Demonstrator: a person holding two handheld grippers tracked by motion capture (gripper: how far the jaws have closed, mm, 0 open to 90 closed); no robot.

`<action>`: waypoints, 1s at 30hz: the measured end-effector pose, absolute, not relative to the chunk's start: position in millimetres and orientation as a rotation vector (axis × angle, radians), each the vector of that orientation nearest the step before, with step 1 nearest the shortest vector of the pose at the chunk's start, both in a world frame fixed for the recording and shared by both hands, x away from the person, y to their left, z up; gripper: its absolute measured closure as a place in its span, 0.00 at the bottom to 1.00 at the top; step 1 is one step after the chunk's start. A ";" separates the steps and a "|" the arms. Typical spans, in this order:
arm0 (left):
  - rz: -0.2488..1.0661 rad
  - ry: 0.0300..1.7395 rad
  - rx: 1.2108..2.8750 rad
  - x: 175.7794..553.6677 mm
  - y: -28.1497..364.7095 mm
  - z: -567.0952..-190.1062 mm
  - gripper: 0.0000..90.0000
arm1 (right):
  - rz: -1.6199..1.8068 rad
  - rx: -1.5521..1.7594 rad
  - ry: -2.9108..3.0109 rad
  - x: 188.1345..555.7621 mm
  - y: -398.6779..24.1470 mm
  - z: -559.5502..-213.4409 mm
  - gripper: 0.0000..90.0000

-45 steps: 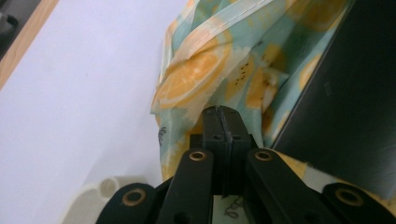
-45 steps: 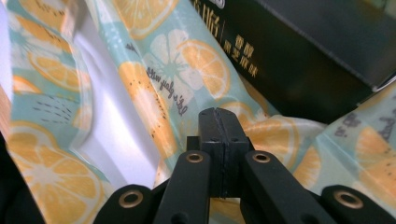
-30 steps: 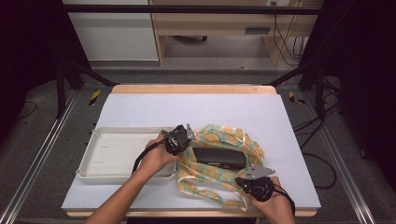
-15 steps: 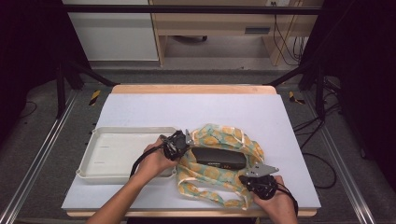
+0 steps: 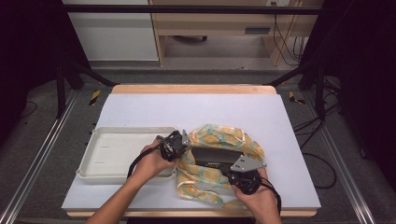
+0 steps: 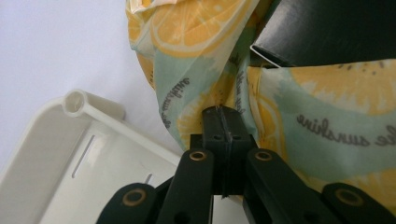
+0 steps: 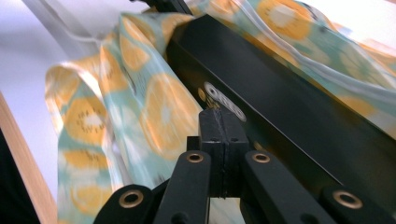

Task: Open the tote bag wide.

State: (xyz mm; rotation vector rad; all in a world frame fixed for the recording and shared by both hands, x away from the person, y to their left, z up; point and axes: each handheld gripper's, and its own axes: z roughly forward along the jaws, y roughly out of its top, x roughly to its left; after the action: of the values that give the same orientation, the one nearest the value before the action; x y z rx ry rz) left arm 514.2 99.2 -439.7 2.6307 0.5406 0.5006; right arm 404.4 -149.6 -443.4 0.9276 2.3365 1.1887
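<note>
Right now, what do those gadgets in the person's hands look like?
Both are black. The left gripper and right gripper each end in two flat black jaws on linked bars with brass-coloured rivets. The right carries a grey three-cornered plate, and black cables trail back. The forearms are bare.

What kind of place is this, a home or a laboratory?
Probably a laboratory or recording workspace. A white table stands inside a dark metal frame, loose cables lie on the floor, and the person works with handheld grippers on a lemon-print bag.
</note>
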 end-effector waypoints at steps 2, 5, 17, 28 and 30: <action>0.495 0.537 2.627 513.9 100.4 -438.9 1.00 | 1.168 0.913 2.373 405.8 -141.9 -448.4 1.00; 0.503 0.537 2.622 513.9 101.3 -437.7 1.00 | 1.125 0.892 2.437 404.9 -135.4 -457.3 1.00; 0.587 0.565 2.566 515.9 97.4 -436.3 1.00 | 1.041 0.923 2.529 404.4 -134.3 -478.2 1.00; 0.536 0.457 2.389 480.3 95.6 -387.8 1.00 | 1.048 0.915 2.528 402.6 -134.8 -479.3 1.00; 0.502 0.425 2.368 471.4 92.6 -384.4 1.00 | 1.054 0.912 2.529 401.9 -134.9 -479.5 1.00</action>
State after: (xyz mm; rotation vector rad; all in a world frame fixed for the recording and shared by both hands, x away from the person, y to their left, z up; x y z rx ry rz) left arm 471.4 92.6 -384.4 2.3678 0.4252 0.5022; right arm 401.9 -134.9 -479.5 0.9124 2.5293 1.0538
